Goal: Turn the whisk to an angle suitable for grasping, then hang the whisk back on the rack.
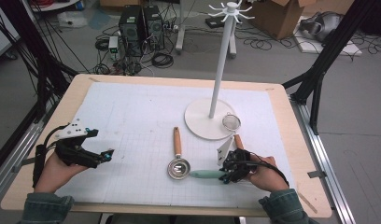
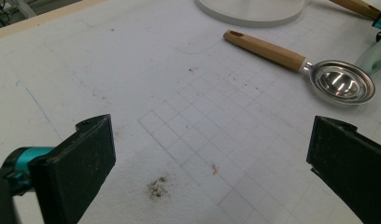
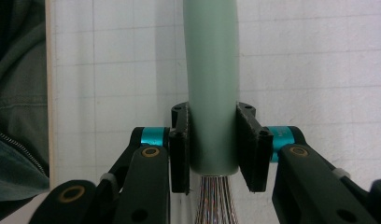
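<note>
Whisk (image 3: 212,93), pale green handle, lay on the counter (image 1: 132,116) at its near right, long axis running left-right, handle end toward the steel scoop (image 1: 178,167). Right claw (image 1: 231,169) was clamped across the handle's wire end. Left claw (image 1: 101,156) stood wide open, empty, well apart.

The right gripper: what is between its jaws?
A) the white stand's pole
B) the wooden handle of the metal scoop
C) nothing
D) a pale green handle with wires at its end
D: the right gripper clamps the green handle above its wires.
</note>
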`<state>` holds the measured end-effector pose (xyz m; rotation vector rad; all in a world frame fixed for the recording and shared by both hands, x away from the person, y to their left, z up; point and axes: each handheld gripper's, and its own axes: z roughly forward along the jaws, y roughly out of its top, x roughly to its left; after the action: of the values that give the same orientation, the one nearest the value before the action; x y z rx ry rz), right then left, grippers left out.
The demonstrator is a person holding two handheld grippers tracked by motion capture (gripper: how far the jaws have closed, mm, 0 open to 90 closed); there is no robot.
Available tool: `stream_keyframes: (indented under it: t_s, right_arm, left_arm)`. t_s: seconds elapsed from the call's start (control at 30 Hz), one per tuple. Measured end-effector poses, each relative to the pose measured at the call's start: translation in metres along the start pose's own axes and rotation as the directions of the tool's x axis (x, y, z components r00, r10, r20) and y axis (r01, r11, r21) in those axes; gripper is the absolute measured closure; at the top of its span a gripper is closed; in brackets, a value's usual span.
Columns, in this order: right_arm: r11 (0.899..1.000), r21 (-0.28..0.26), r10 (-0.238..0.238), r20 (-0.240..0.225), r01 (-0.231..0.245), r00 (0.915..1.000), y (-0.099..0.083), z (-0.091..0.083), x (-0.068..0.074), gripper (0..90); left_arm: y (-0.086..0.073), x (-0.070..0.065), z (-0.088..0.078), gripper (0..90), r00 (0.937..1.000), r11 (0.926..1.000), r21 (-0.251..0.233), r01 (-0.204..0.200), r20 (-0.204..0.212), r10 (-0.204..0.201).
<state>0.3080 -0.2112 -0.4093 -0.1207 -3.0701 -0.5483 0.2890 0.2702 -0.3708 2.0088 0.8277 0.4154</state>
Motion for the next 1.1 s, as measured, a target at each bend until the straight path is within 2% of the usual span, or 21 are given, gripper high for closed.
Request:
stream_keyframes:
  t_s: [0.47, 0.73, 0.8, 0.87, 1.1]
  right_arm:
    - [1.000, -0.012, -0.007, 0.006, 0.007, 1.0000, 0.000, -0.004, 0.003, 69.1]
    - [0.997, -0.069, 0.017, 0.027, -0.015, 0.9995, -0.003, -0.020, 0.004, 69.2]
    - [0.995, -0.097, 0.027, 0.042, -0.023, 0.9988, -0.004, -0.024, 0.004, 69.2]
    - [0.995, -0.099, 0.033, 0.043, -0.029, 0.9985, -0.004, -0.025, 0.005, 69.2]
    - [0.983, -0.172, 0.073, 0.062, -0.061, 0.9955, -0.008, -0.037, 0.005, 69.2]
  left_arm:
    - [0.001, 0.001, -0.003, 1.7, 1.0000, 1.0000, -0.009, 0.000, -0.004, 0.000]
    - [0.000, 0.002, -0.003, 1.7, 1.0000, 1.0000, -0.008, -0.002, 0.001, 0.002]
    - [0.001, 0.001, -0.003, 1.7, 1.0000, 0.9999, -0.010, -0.001, 0.003, 0.001]
    - [0.001, 0.001, -0.003, 1.7, 1.0000, 0.9999, -0.009, -0.006, 0.002, 0.006]
    - [0.002, -0.001, -0.001, 1.7, 0.9999, 0.9999, -0.005, -0.009, 0.012, 0.009]
